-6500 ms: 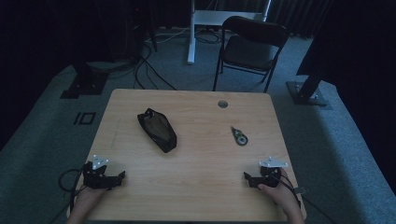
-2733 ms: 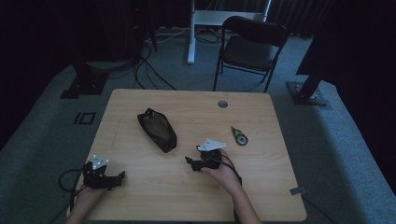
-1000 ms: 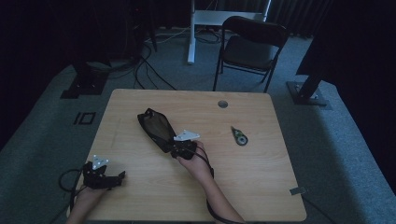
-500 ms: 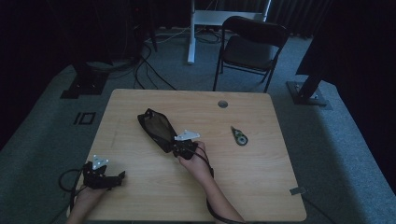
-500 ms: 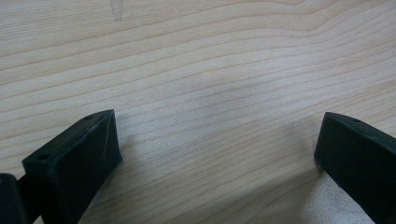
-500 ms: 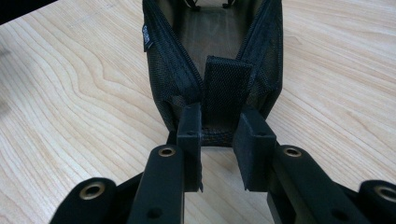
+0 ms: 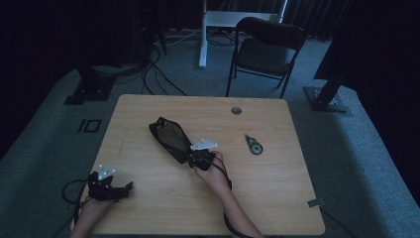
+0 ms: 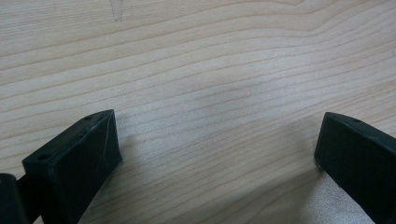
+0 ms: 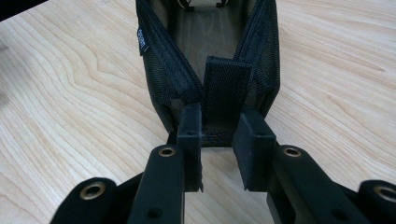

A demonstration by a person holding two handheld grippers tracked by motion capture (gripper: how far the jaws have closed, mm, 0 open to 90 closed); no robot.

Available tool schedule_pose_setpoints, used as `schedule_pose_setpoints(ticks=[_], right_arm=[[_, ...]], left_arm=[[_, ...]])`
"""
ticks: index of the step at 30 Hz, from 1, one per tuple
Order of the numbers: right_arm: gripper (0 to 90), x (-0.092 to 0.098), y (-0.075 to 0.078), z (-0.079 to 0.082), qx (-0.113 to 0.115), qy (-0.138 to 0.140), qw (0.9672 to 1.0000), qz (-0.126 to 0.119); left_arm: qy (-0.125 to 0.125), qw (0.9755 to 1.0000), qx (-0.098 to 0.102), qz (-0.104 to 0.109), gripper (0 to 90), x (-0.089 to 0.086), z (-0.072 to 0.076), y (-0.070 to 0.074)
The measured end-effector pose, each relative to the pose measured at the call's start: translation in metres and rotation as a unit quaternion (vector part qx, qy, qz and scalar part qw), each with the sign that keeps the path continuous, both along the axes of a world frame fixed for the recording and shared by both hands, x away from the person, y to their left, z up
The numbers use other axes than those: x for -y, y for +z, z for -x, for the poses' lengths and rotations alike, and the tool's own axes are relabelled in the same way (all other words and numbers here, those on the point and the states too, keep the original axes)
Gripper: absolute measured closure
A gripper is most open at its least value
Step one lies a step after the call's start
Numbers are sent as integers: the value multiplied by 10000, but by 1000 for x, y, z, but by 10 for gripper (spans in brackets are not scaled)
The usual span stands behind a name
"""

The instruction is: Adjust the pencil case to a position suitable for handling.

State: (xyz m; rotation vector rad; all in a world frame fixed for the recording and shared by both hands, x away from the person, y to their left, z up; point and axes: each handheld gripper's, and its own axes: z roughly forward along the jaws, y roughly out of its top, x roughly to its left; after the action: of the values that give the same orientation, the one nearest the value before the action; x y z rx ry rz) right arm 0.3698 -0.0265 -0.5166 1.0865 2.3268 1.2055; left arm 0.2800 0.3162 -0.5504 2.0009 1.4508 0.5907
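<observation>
We see a pale wooden table (image 7: 277,198) on grey carpet, a black folding chair (image 7: 267,49) behind it in a dim room. The black mesh pouch (image 7: 169,139) lies mid-table, the right gripper (image 9: 217,135) clamped on its end tab — seemingly lifting that end. A second ago those jaws were closing; seconds earlier this hand sat near the right edge. The left gripper (image 8: 217,154) rests open — empty.
</observation>
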Motion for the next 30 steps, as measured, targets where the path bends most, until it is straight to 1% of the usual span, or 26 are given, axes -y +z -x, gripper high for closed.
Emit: schedule_pose_setpoints(ticks=[2,10,12,17,19,21,22,30], right_arm=[[732,2,0,0,-2,-4,10000,2],[732,20,1,5,-12,-86,10000,39],[733,26,1,7,-36,-134,9999,12],[732,42,1,11,-3,-246,9997,34],[732,48,1,12,-22,-288,9996,-5],[732,54,1,14,-9,-319,9995,29],[732,57,0,15,-8,-344,9994,-4],[732,81,0,26,-22,-465,9989,16]], left_arm=[[0,10000,0,0,2,0,0,0],[0,10000,1,1,2,0,0,0],[-1,10000,-1,-1,2,0,0,0],[0,10000,-1,0,2,0,0,0],[-1,10000,-1,0,2,0,0,0],[0,10000,-1,0,2,0,0,0],[-3,10000,-2,-2,2,0,0,0],[-1,10000,0,2,1,0,0,0]])
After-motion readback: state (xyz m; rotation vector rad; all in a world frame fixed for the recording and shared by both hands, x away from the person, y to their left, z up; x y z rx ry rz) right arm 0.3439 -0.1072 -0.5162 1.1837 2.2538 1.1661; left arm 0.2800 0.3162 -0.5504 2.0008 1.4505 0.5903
